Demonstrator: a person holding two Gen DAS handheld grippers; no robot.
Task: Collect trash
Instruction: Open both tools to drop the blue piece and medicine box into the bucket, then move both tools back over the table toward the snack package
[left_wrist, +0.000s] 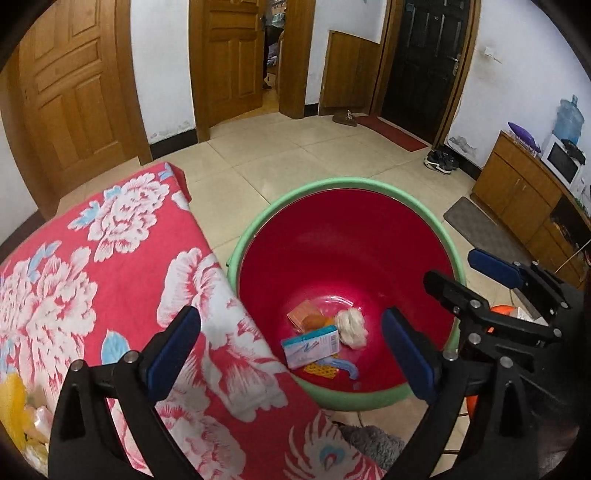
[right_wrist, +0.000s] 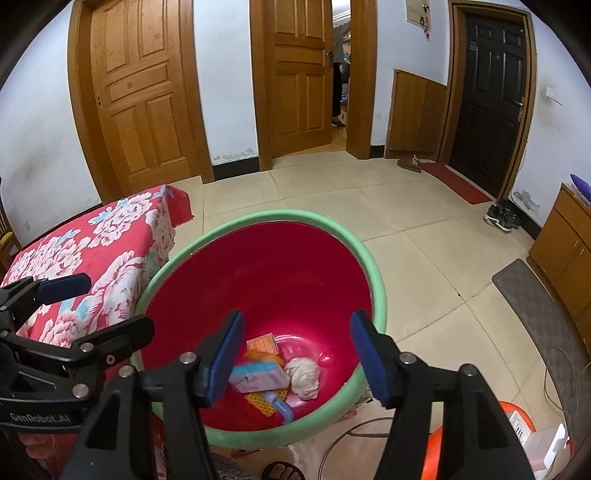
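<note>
So the bin (right_wrist: 373, 266) sits on the floor right up against the table (left_wrist: 92, 258) with the red flowery cloth, which makes sense: anything picked off the table only needs a short swing sideways to go over the green rim.

Right gripper (right_wrist: 299, 354) hangs above the bin mouth, angled down into it, jaws apart with nothing between them. The pads aren't touching anything; through the gap you just see the trash lying at the bottom. My guess is this is the drop step, which is why it's parked over the opening rather than over the table.

Left gripper (left_wrist: 291, 350) is spread wide and empty too, straddling the table edge and the bin rim. Looks like it's just waiting out of the way.

The trash itself is all at the bottom of the bin: a box (left_wrist: 311, 347), a tissue wad (left_wrist: 352, 326), an orange packet (left_wrist: 303, 312), a yellow wrapper (left_wrist: 320, 369) and a blue strip (left_wrist: 345, 367), piled loosely and touching each other.

There's some yellowish stuff (left_wrist: 14, 406) at the table's near corner, but I can't tell what it is.
</note>
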